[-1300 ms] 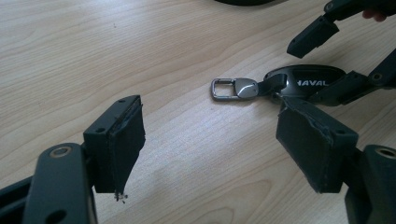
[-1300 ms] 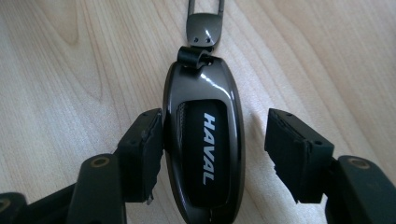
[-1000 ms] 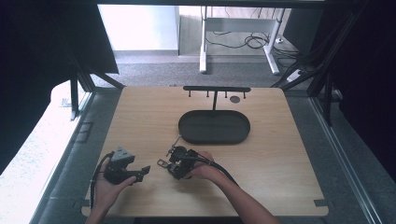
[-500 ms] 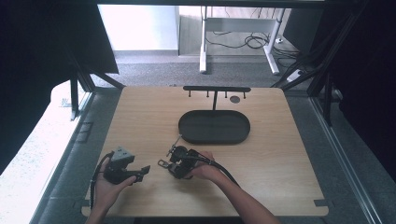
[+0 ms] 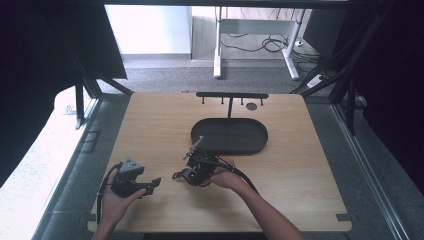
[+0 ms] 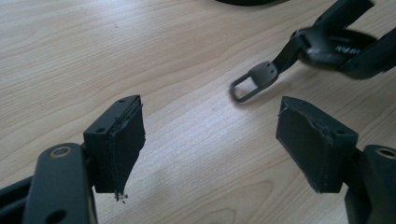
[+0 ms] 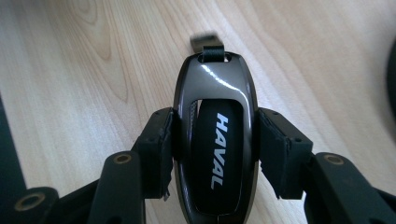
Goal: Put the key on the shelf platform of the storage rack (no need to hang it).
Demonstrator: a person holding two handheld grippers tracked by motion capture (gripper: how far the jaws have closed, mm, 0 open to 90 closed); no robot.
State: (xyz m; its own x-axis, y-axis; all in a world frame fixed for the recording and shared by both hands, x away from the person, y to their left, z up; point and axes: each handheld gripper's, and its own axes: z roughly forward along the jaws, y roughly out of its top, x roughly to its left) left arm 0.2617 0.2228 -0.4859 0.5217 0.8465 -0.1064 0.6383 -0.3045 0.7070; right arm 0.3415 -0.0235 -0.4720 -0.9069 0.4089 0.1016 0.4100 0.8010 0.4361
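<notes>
The right gripper [image 7: 212, 154] pinches a dark key fob [image 7: 215, 140] (marked HAVAL) just above the wooden table [image 5: 310, 165], while the left gripper [image 6: 210, 140] sits nearby, jaws spread wide

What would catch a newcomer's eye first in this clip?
The glossy HAVAL key fob, clamped between the right tongs near the table's front middle. Next, the left tongs gaping open just left of it, aimed at the fob's strap ring. Behind both sits a dark oval tray with a hook rack at the far edge.
</notes>
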